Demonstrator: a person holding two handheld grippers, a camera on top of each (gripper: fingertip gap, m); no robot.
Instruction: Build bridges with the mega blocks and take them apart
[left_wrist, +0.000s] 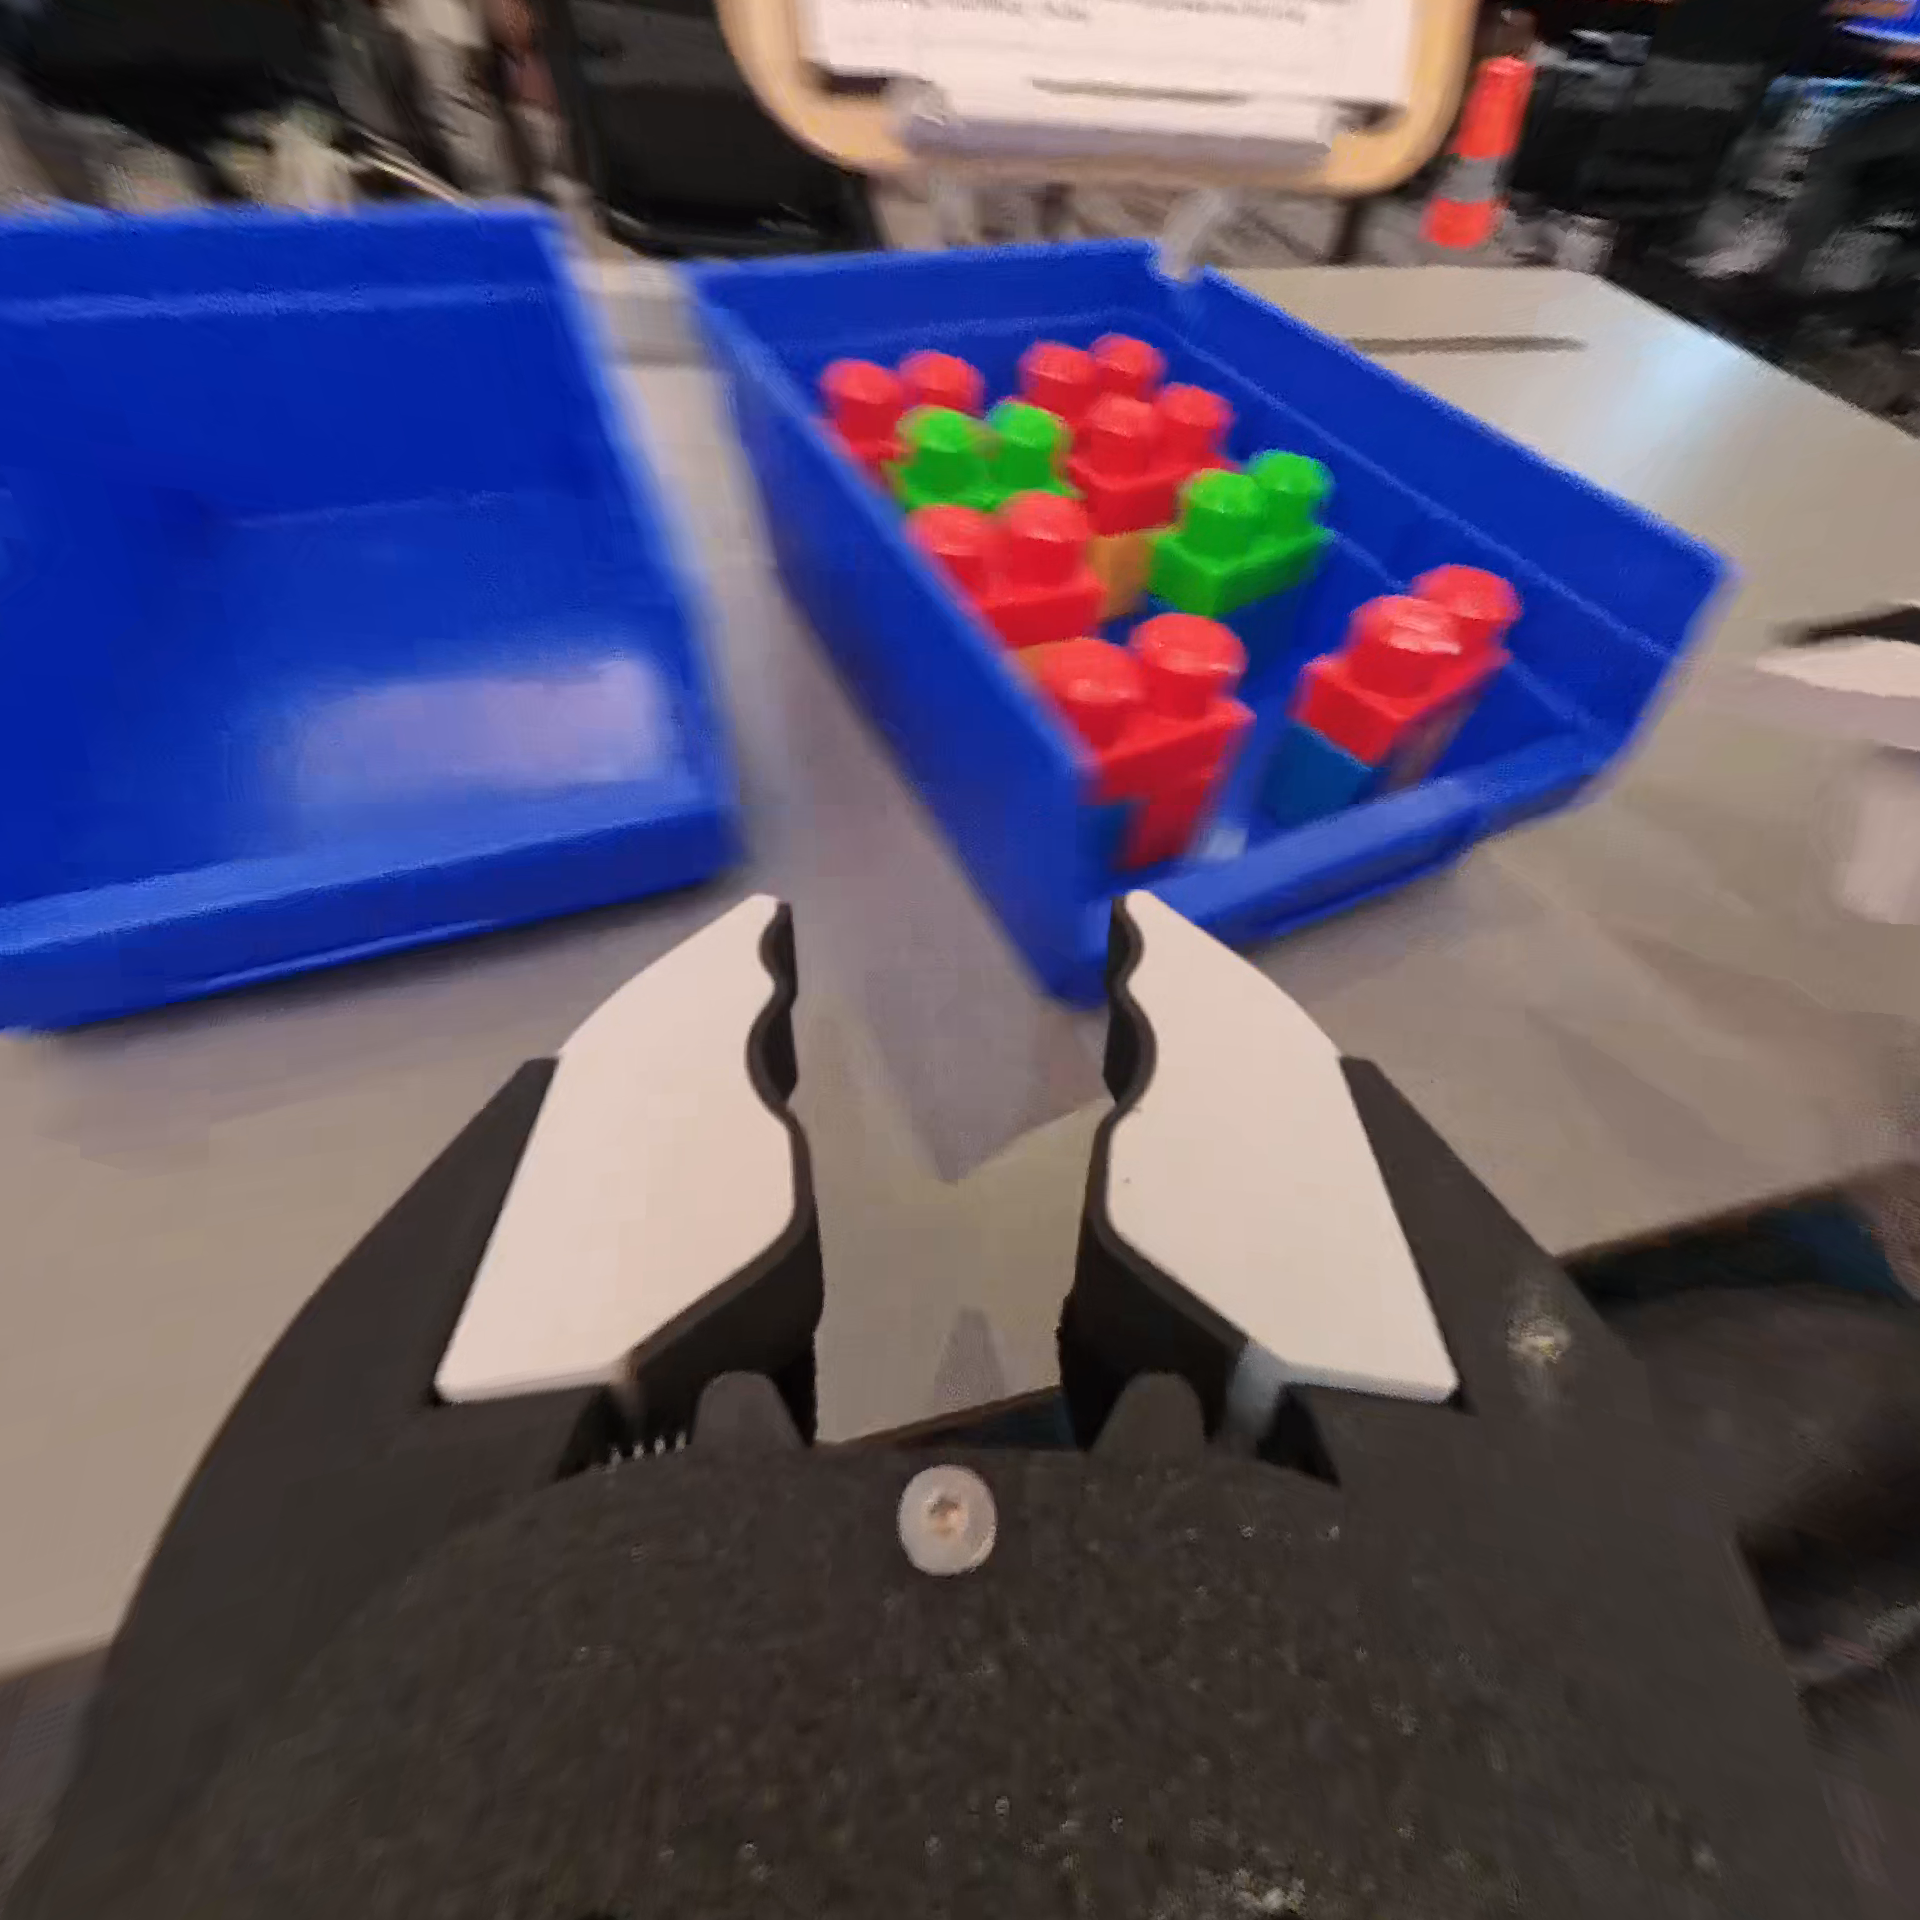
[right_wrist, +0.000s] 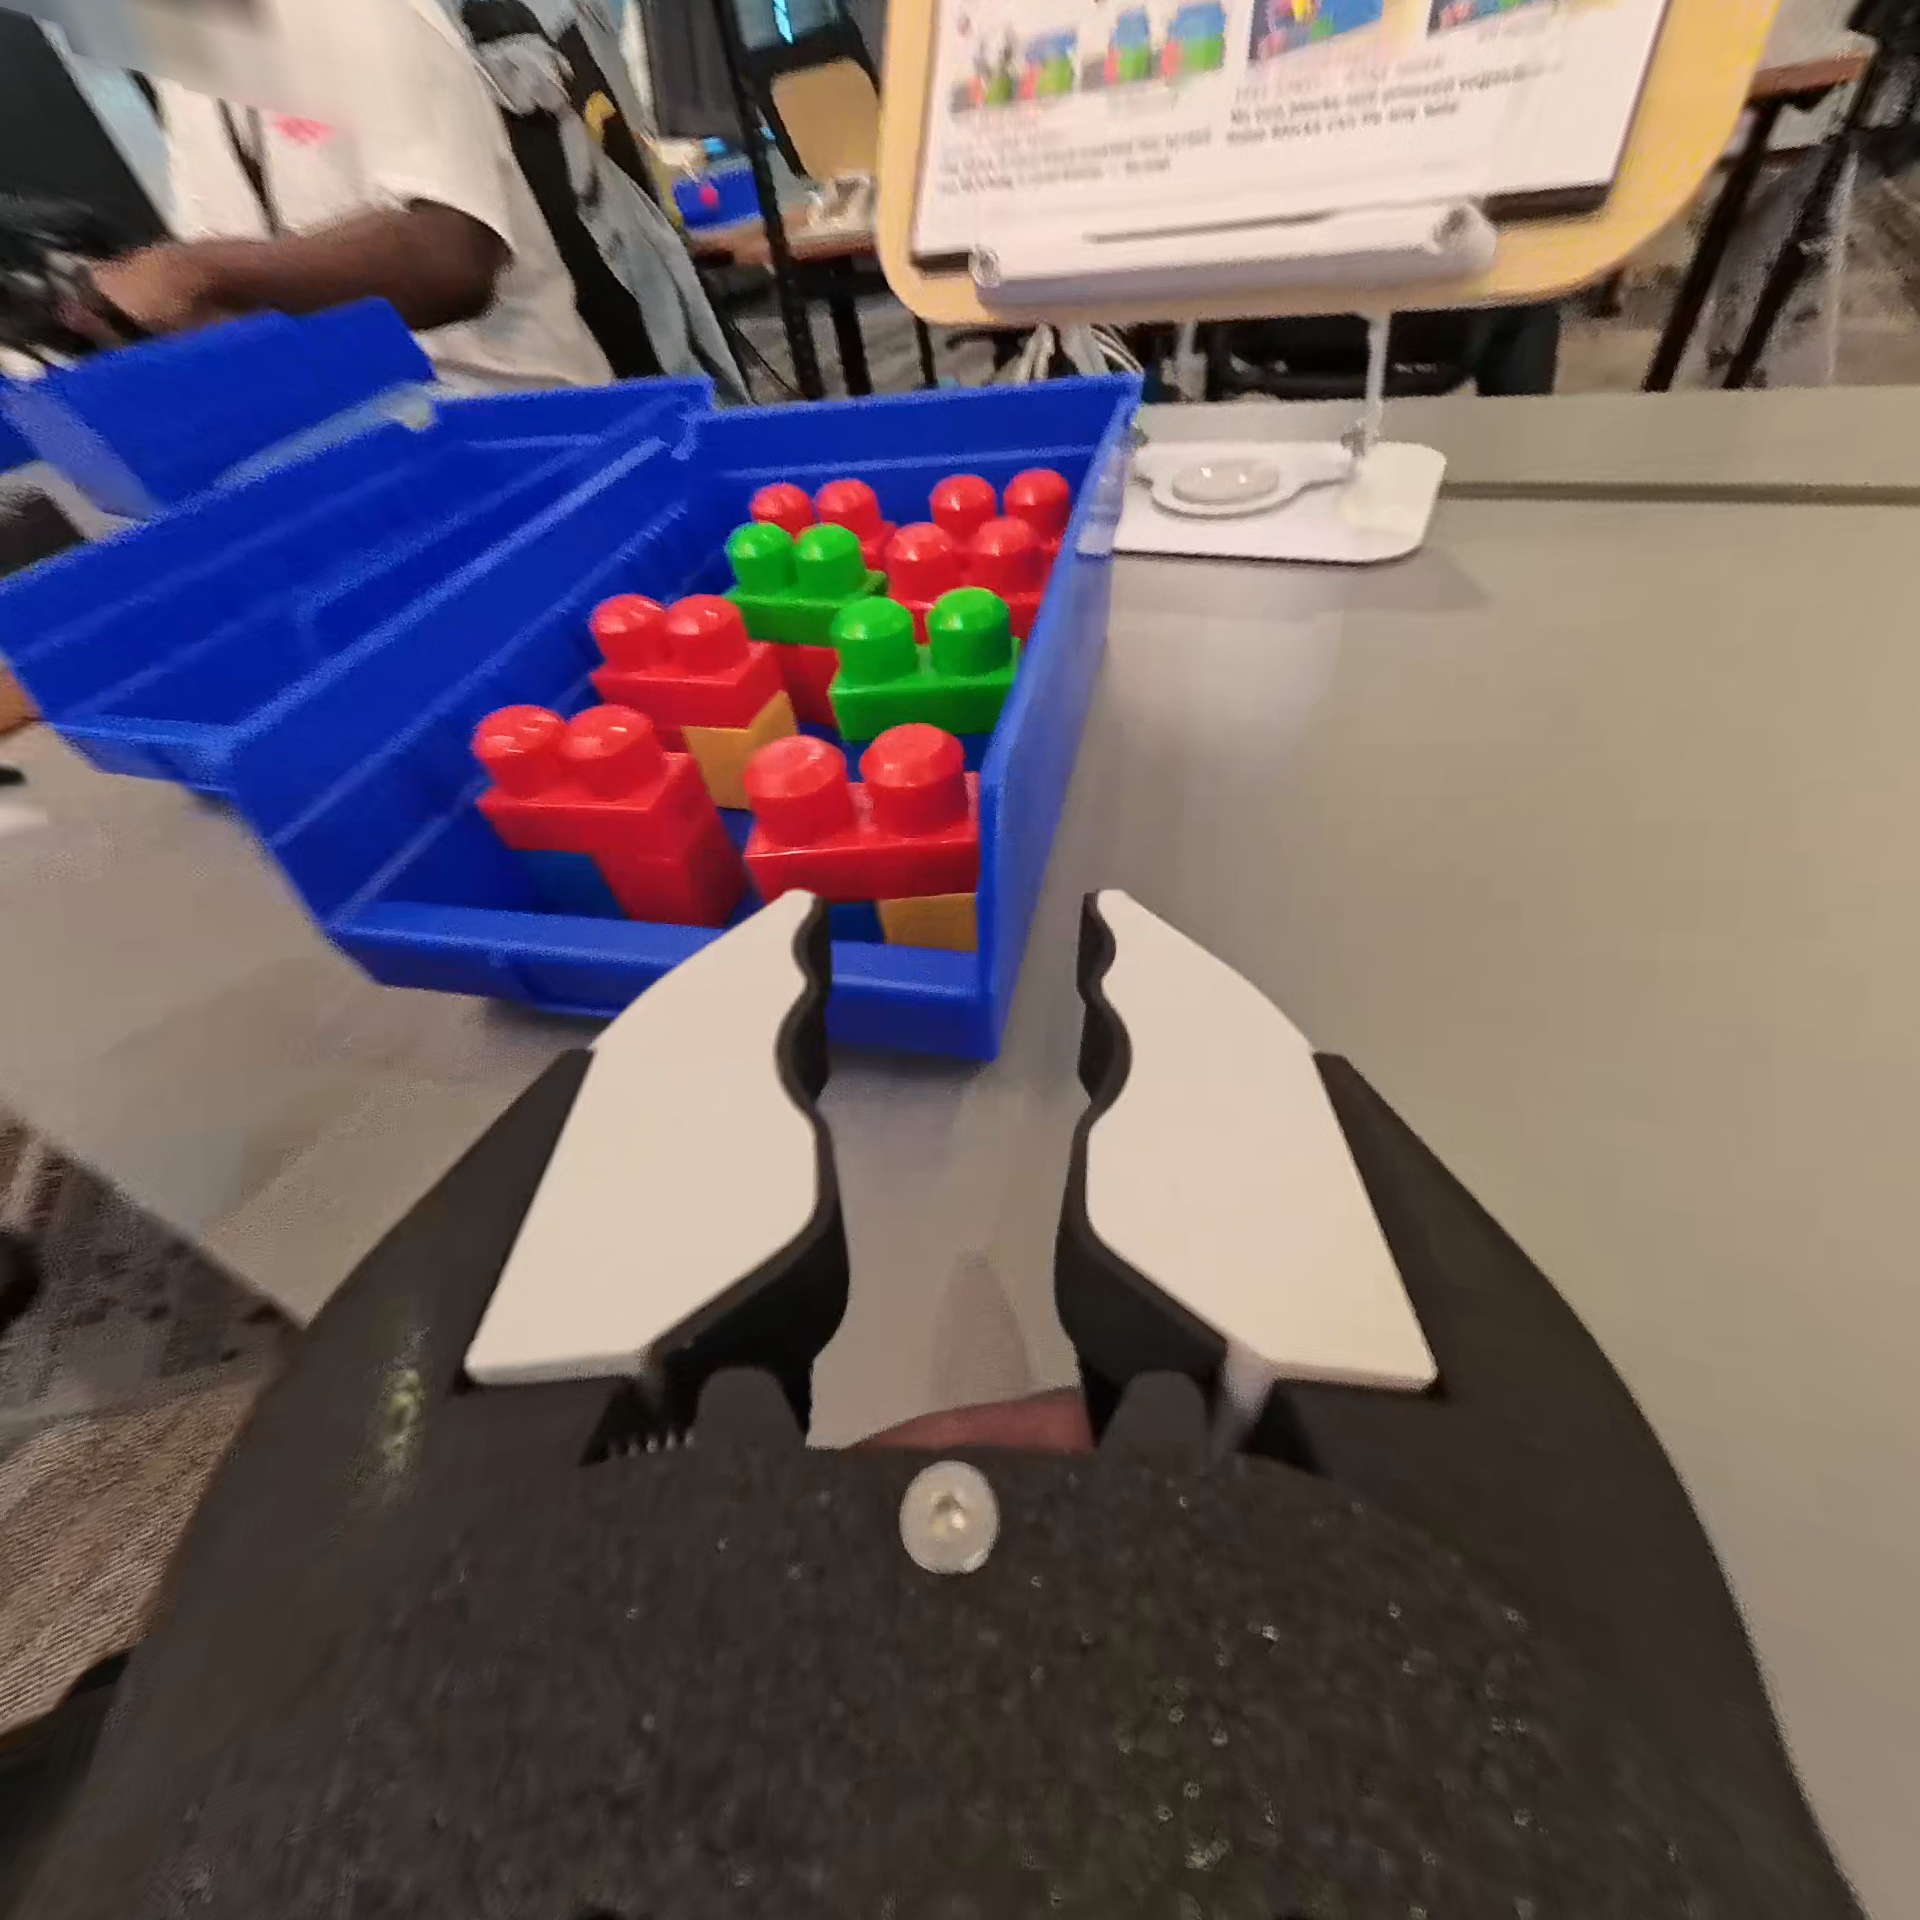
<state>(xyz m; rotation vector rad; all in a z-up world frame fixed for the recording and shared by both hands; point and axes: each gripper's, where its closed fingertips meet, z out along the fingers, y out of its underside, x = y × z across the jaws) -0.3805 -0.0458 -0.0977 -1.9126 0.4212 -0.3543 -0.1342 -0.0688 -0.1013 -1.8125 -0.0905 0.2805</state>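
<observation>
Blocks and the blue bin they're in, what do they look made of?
Blocks: likely hard moulded plastic, glossy, judging by the highlights on the round studs. Blue bin: probably rigid plastic too, duller sheen, thin moulded walls with ribs.

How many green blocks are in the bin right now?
2. One green block sits toward the back of the blue bin, the other green block nearer the bin's right wall. Lower ones may be hidden under the red blocks.
</observation>
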